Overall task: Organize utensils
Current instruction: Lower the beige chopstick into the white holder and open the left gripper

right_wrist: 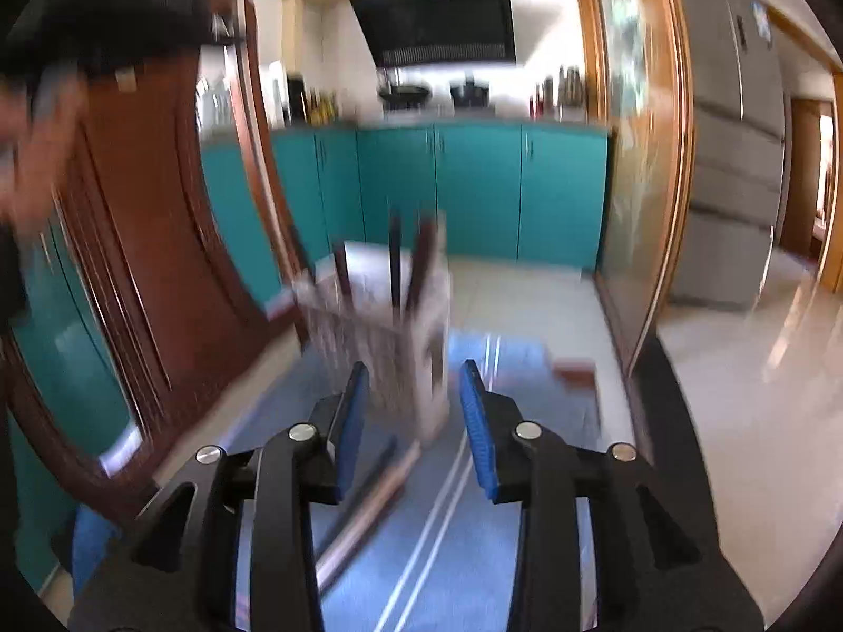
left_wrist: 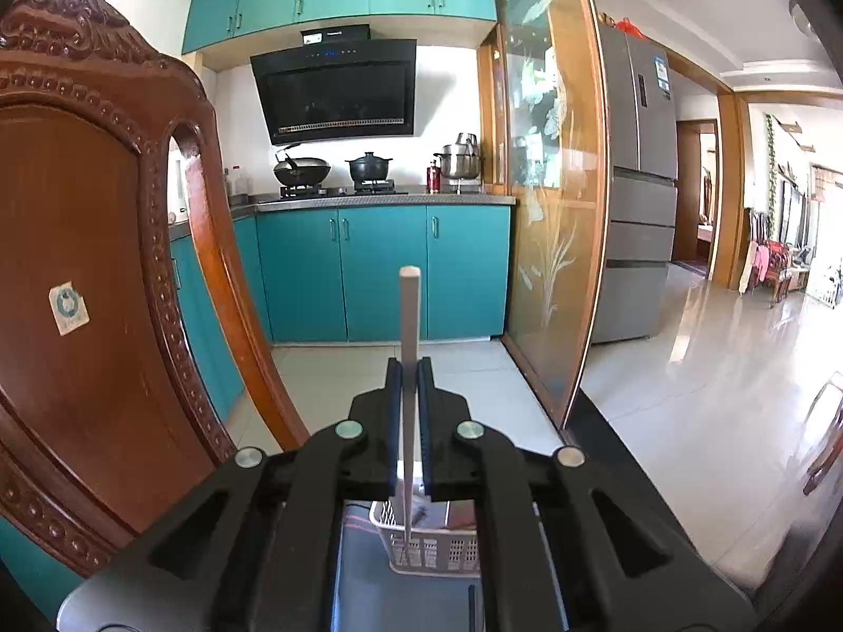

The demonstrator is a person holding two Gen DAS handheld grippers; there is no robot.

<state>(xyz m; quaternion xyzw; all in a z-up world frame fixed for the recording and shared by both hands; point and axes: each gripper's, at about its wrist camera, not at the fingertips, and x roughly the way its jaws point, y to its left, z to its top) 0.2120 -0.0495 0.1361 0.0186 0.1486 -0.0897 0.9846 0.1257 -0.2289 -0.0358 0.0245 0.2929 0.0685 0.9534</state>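
Note:
My left gripper (left_wrist: 410, 366) is shut on a pale chopstick (left_wrist: 409, 316) that stands upright, its thin lower end hanging over a white perforated basket (left_wrist: 448, 547). In the blurred right wrist view the same basket (right_wrist: 369, 347) stands on a blue mat (right_wrist: 474, 526) with several dark utensil handles (right_wrist: 395, 263) sticking up from it. My right gripper (right_wrist: 413, 379) is open just in front of the basket, with nothing between its blue pads (right_wrist: 352, 411). A dark and a pale chopstick (right_wrist: 369, 505) lie on the mat under its left finger.
A carved wooden chair back (left_wrist: 95, 263) rises close on the left, seen too as the chair (right_wrist: 158, 263) in the right wrist view. A person's head (right_wrist: 47, 105) shows at the far left. A small wooden piece (right_wrist: 577, 371) lies on the mat's far right. A glass sliding door (left_wrist: 553, 210) stands to the right.

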